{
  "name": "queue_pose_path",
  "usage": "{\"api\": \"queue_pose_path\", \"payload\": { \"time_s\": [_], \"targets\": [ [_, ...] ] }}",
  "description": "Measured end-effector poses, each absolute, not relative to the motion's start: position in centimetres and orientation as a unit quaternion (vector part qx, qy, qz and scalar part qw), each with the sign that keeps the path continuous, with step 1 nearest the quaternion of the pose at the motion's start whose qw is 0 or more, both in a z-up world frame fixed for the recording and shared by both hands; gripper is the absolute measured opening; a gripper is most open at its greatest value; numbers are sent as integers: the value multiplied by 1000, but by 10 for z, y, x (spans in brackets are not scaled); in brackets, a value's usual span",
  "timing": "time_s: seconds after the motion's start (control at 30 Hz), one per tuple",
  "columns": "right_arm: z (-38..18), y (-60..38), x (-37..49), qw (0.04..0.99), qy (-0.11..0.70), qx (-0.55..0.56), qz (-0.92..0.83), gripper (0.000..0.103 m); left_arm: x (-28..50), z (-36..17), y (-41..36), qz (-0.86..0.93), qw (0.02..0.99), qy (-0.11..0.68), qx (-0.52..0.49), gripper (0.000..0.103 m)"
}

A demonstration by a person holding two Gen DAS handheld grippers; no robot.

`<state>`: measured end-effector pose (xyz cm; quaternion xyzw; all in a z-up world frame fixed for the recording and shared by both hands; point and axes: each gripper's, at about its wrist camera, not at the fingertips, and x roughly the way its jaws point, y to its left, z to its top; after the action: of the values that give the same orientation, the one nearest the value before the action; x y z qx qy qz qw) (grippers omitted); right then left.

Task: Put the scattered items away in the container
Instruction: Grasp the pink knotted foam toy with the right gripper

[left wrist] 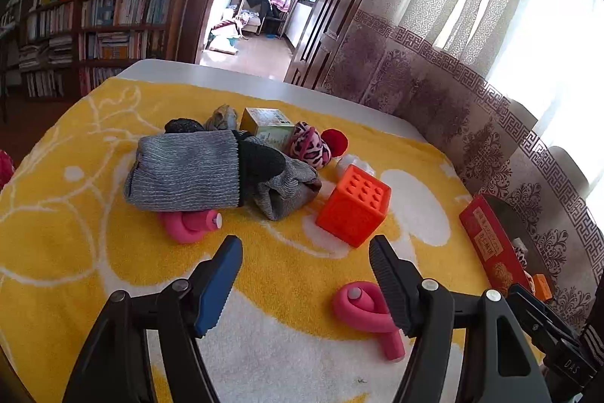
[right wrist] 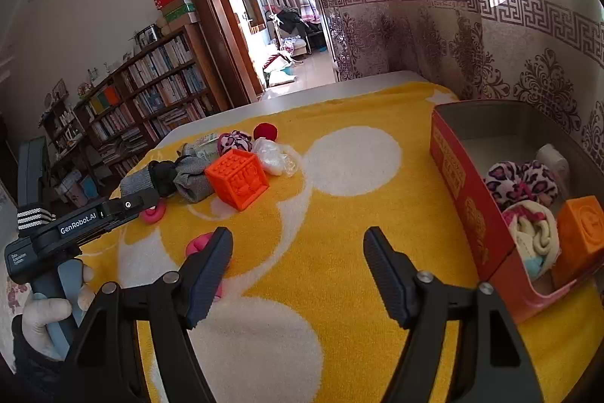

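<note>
On the yellow-and-white blanket (left wrist: 75, 252) lies a heap: a grey-and-black knit piece (left wrist: 185, 176), an orange studded cube (left wrist: 353, 204), a leopard-print roll (left wrist: 309, 146), a red ball (left wrist: 334, 140), a small green box (left wrist: 268, 125). One pink curl (left wrist: 188, 223) peeks from under the knit. Another pink curl (left wrist: 362, 308) lies just beside a fingertip of my left gripper (left wrist: 304, 246), which is open and empty. My right gripper (right wrist: 298, 237) hangs open over bare blanket, left of the red tin (right wrist: 464, 191). The tin holds a leopard roll (right wrist: 521, 182), a rolled cloth (right wrist: 536, 233) and an orange cube (right wrist: 581, 229).
A gloved hand (right wrist: 49, 320) grips the left tool's handle at the left of the right wrist view. A crumpled clear bag (right wrist: 271, 155) lies behind the cube. Patterned curtains (right wrist: 490, 36) hang close behind the tin. The table's far edge (left wrist: 226, 74) faces a bookcase (left wrist: 113, 14) and doorway.
</note>
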<state>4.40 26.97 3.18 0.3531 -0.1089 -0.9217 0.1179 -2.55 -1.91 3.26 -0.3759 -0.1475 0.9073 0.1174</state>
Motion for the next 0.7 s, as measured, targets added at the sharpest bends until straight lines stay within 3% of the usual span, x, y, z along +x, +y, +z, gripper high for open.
{"api": "queue_pose_path", "payload": {
  "time_s": [0.43, 0.7],
  "targets": [
    [14, 193, 5, 221, -50, 417, -880, 76, -25, 13, -74, 905, 61, -191, -376, 71],
    [-7, 165, -13, 232, -13, 445, -865, 76, -24, 9, -78, 900, 57, -201, -382, 71]
  ]
}}
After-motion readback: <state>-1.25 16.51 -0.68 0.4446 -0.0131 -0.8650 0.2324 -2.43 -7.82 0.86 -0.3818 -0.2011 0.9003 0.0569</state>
